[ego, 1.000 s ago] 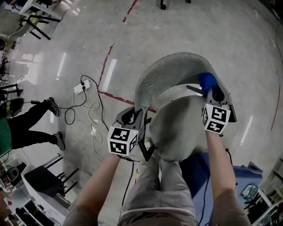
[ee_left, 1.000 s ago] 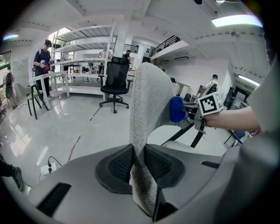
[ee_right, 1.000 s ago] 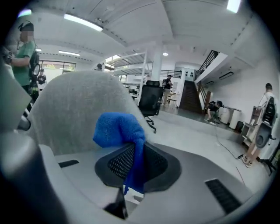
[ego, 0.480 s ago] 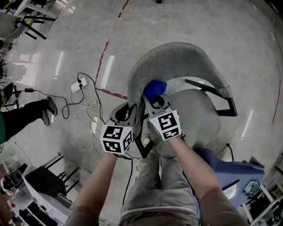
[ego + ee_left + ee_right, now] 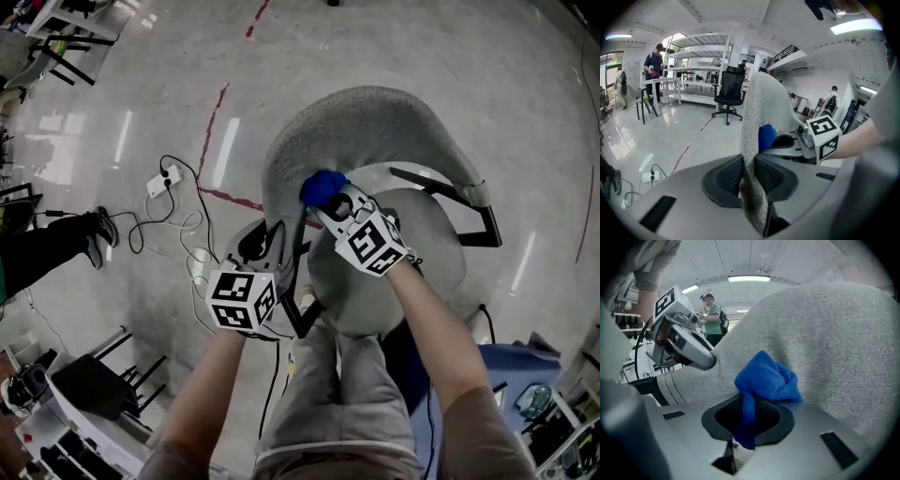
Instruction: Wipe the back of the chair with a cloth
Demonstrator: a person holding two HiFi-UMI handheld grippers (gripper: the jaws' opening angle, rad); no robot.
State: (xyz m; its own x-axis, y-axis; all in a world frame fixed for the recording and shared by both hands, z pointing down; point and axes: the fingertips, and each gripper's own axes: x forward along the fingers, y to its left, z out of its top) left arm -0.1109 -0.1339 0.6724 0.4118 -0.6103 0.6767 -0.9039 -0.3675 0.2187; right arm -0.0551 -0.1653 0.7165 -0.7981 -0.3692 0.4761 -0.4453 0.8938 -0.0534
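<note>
Centrally, left tongs clamp one edge of the grey woven chair back; right tongs pinch a bunched blue cloth against it, above polished grey floor.

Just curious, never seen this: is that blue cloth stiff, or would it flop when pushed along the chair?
Probably floppy: the cloth bunches in soft folds, a strip hanging limp between the jaws of the right gripper. Likely light, since that small pinch holds it all. Against the rough-woven chair back it may drag rather than slide.
</note>
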